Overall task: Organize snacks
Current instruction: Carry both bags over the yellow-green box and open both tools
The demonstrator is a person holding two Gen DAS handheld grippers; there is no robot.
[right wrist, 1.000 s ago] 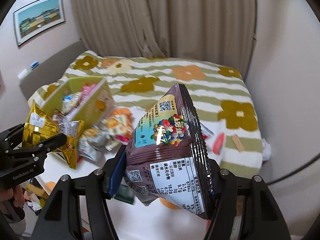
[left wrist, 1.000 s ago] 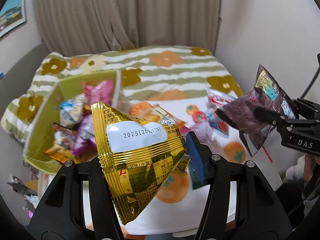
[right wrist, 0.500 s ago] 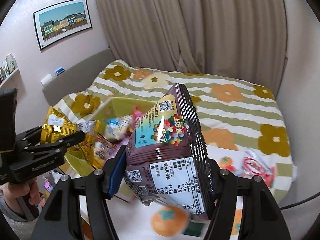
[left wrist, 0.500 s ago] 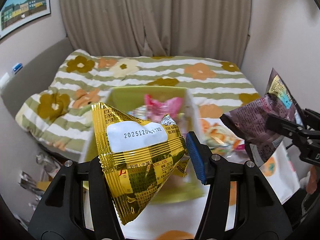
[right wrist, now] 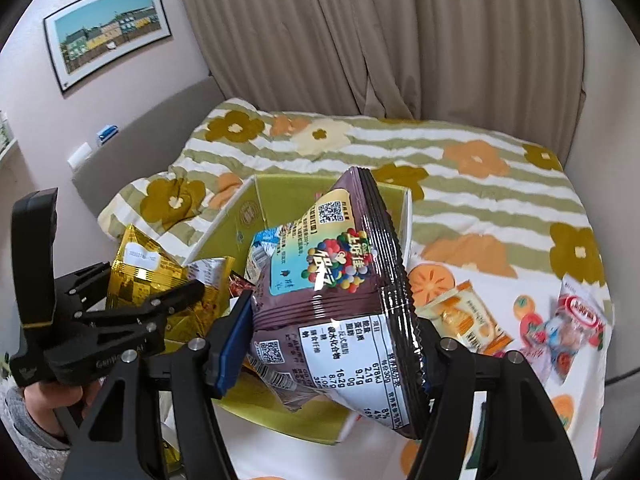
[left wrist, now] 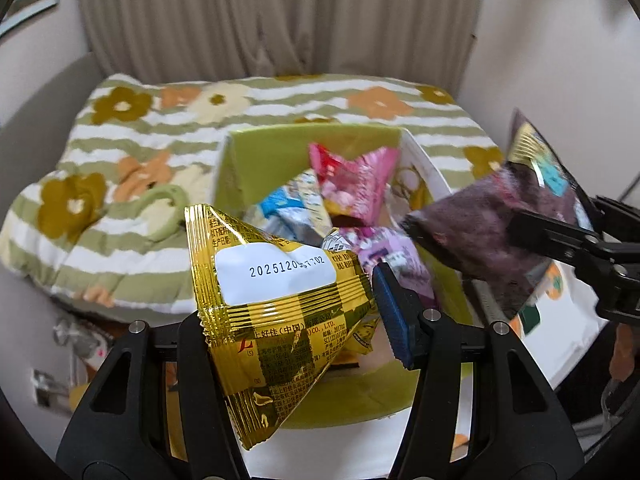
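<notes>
My left gripper [left wrist: 296, 320] is shut on a gold foil snack bag [left wrist: 276, 312], held above the near edge of a green box [left wrist: 280, 152] with several snack packets inside. My right gripper [right wrist: 332, 344] is shut on a dark purple chocolate-candy bag [right wrist: 340, 292], held over the same green box [right wrist: 288, 192]. In the left wrist view the purple bag [left wrist: 492, 232] and right gripper [left wrist: 560, 240] hang at the box's right side. In the right wrist view the left gripper [right wrist: 160, 292] with the gold bag [right wrist: 140, 272] is at the box's left.
The box stands on a white cloth with orange fruit print [right wrist: 500, 380]. Loose snacks lie on it to the right: an orange packet [right wrist: 464, 320] and a red-and-white packet [right wrist: 576, 320]. A flowered striped bed [right wrist: 440, 152] lies behind, with curtains and wall beyond.
Both grippers have swung left and closed in on the green box, each still holding its bag. The box now sits centred under them and looks nearer.
</notes>
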